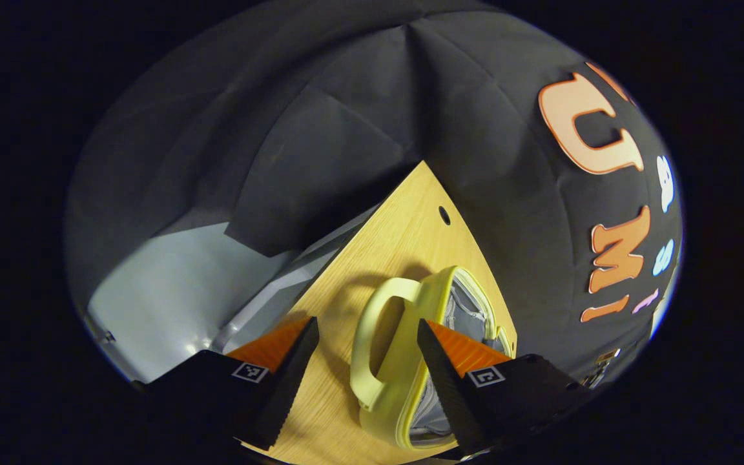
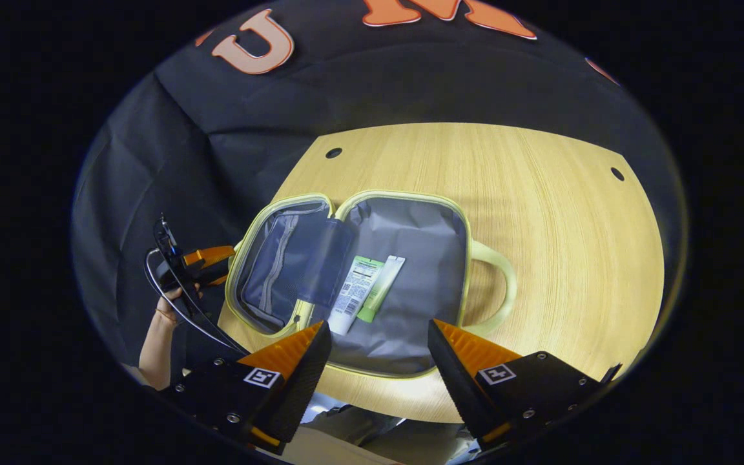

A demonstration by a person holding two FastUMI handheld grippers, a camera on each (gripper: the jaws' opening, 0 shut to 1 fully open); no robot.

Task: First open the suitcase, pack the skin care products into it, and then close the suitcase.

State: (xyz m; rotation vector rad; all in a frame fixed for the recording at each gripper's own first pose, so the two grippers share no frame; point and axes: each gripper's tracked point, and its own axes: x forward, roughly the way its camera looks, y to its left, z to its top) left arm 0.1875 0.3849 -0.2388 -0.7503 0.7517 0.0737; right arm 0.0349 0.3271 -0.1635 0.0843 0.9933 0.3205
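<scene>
Right gripper view, looking down on a round wooden table [image 2: 540, 213]. A small pale-yellow suitcase [image 2: 404, 290], more like a soft zip-round toiletry case w/ grey fabric lining, lies flat and fully open, both halves spread side by side. The left half is the lid [image 2: 281, 265], w/ a see-through pocket. The right half is the base; its moulded yellow handle [image 2: 498, 284] sticks out to the right. Two skin care tubes lie in the base near the hinge, side by side and touching: a white tube [image 2: 352, 294] and a green tube [image 2: 380, 289].

The right gripper [image 2: 378, 352] hovers over the case's near edge, jaws wide apart, nothing held. At far left a hand [image 2: 168, 303] holds the other gripper beside the lid.

Left gripper view: the left gripper [image 1: 367, 352] is low at the table, jaws wide apart, empty. The handle [image 1: 378, 336] sits between its fingers, touching neither.

Handling, as a judgement: the case looks light, soft-walled, floppy at the hinge, so it prob. slides if pushed. Tubes look light, smooth, a bit slippery and squashy; grip mid-body across the width, gently. To close, take the lid by its stiffer yellow rim on the outer edge, and steady the base via the handle.
</scene>
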